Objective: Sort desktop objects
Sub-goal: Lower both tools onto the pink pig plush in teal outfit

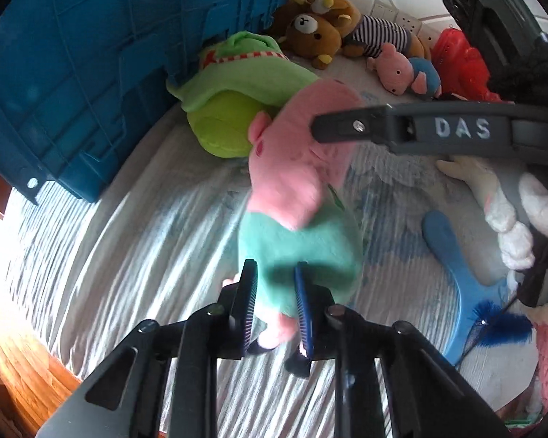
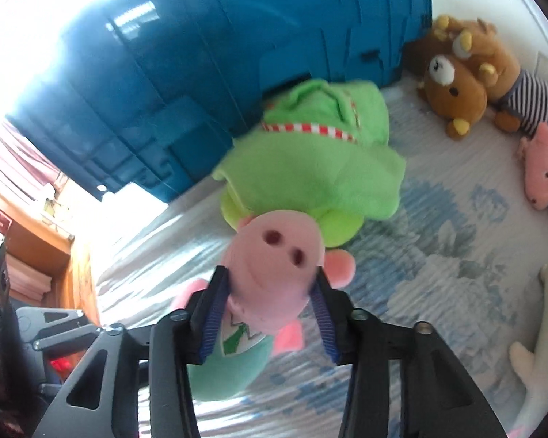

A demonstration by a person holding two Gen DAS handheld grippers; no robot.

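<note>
Left gripper point(image 1: 274, 303): clenched on the teal lower body of the pink pig plush toy in a teal shirt point(image 1: 296, 197), pads sunk into the stuffing.
Right gripper point(image 2: 270, 314): grasping the same pig point(image 2: 274, 259) by its snout and head, ribbed blue pads point(image 2: 212, 317) pressing either side.
Pig's place: held between both grippers above the pale striped bedsheet point(image 1: 128, 255).
Handling: light, soft, squashy; judged non-fragile, non-slip. The torso gives the firmest hold; the head may sag.
Surroundings: green plush frog point(image 2: 310, 160) at 12 o'clock in the right view, blue plastic crate point(image 2: 201, 54) at 11, brown bear plush point(image 2: 453, 87) at 2.
</note>
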